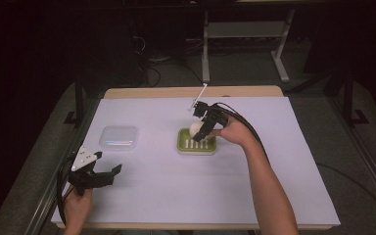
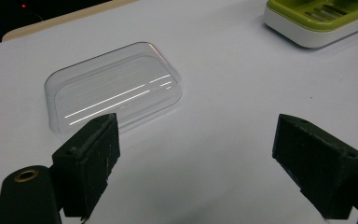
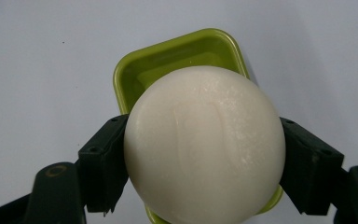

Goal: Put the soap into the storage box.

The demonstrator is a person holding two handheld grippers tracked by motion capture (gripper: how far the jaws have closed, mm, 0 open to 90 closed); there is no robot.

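A round white bar of soap [image 3: 205, 147] is clamped between the jaws of my right gripper [image 3: 204, 161], which is shut on it. It hangs just above a green soap dish [image 3: 142, 70]. From above, the soap [image 1: 195, 129] sits over the dish [image 1: 196, 142] with the right gripper [image 1: 200, 128] pointing down at it from the right. My left gripper [image 1: 108, 174] rests near the table's front left, open with nothing between its jaws [image 2: 196, 158]. A clear plastic lid [image 2: 114, 88] lies flat on the paper ahead of it, and also shows in the high view [image 1: 119, 136].
White paper [image 1: 176, 186] covers the wooden table. The green dish has a white base [image 2: 307, 35] and slotted floor. A thin white stick [image 1: 199, 95] stands up behind the right gripper. Black cables trail from both grippers. Bare paper lies at the front and right.
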